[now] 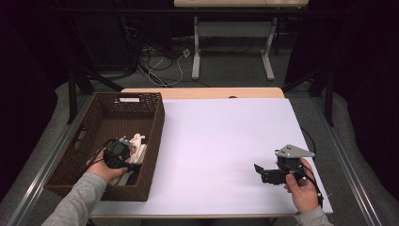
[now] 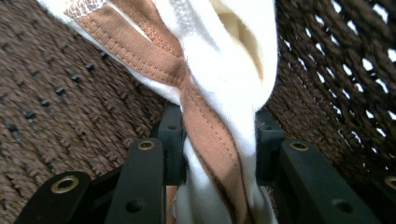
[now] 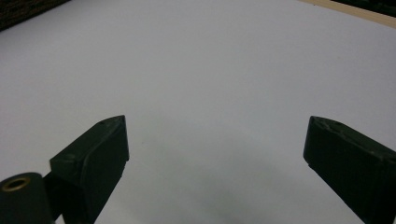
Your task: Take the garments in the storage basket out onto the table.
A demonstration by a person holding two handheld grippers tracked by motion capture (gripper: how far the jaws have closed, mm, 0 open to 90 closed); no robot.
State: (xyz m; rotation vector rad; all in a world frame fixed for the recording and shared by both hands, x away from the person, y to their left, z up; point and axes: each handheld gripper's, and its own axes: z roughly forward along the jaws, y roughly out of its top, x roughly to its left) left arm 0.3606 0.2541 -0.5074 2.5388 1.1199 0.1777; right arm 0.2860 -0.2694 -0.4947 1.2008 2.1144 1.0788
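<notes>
A white garment with a brown trim band lies bunched inside the brown wicker basket at the table's left. My left gripper is down in the basket, its jaws shut on a fold of that garment; in the left gripper view the cloth is pinched between the two black pads. My right gripper hovers over the white table surface near the front right, held in a hand. Its jaws stand wide apart with nothing between them.
The basket's woven wall is close on the garment's right side, and its floor on the left. A wooden strip edges the far side of the table. Beyond stand table legs and loose cables on the floor.
</notes>
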